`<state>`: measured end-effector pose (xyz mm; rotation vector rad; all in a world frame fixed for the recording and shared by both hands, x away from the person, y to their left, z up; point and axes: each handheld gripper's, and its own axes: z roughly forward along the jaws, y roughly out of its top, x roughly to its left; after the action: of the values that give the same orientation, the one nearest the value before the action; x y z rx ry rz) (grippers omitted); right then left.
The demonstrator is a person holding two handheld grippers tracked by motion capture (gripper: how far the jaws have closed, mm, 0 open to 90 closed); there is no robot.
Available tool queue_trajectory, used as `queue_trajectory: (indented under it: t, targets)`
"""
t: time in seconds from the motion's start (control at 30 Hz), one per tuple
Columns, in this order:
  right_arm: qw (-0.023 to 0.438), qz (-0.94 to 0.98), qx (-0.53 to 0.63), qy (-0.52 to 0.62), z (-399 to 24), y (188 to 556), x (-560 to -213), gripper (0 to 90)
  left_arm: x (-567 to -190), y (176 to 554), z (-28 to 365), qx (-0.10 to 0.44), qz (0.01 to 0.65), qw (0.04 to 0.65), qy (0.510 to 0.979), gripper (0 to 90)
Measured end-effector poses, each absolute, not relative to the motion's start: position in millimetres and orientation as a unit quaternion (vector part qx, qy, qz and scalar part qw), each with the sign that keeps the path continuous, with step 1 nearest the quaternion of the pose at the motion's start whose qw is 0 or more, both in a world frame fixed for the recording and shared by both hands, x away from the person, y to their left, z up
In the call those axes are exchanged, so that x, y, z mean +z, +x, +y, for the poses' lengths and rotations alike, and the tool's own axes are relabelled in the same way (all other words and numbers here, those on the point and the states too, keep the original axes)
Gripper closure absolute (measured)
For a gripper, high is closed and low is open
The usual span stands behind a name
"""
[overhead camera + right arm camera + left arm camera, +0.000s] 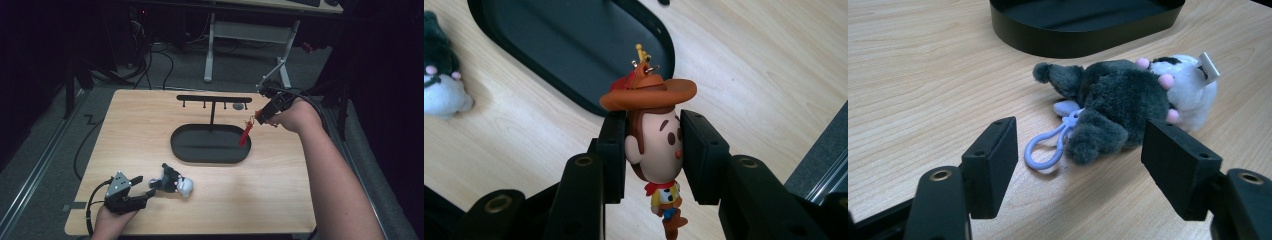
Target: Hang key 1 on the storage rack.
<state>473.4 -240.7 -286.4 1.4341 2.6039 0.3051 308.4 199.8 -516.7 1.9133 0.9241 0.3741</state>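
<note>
Now your right gripper clamps the cowboy keychain at the stand's three o'clock; hook its ring onto a peg next. Left gripper, fingers wide and empty, faces the plush.

Plush toy lies before the tray, on the table.

Bare wood table across the left half of the high view, open passage there. Centre blocked by oval black tray with upright T-shaped hook rack rising from it. Plush keychain lies at lower centre, near the tray's front rim. Lower right corner bare.
</note>
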Motion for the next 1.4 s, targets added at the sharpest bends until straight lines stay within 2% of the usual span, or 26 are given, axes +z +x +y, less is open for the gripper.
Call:
queue_trajectory:
  t: [0.57, 0.9, 1.4]
  targets:
    - [0.081, 0.86, 0.115, 0.49, -234, 503, -280, 65.5, -518, 308, 203, 0.151, 0.382, 0.474, 0.779, 31.4]
    - [0.083, 0.854, 0.113, 0.501, -228, 521, -288, 65.5, -518, 308, 205, 0.149, 0.385, 0.473, 0.778, 31.4]
    - [0.083, 0.849, 0.095, 0.514, -243, 516, -308, 65.4, -519, 308, 202, 0.147, 0.38, 0.472, 0.782, 31.6]
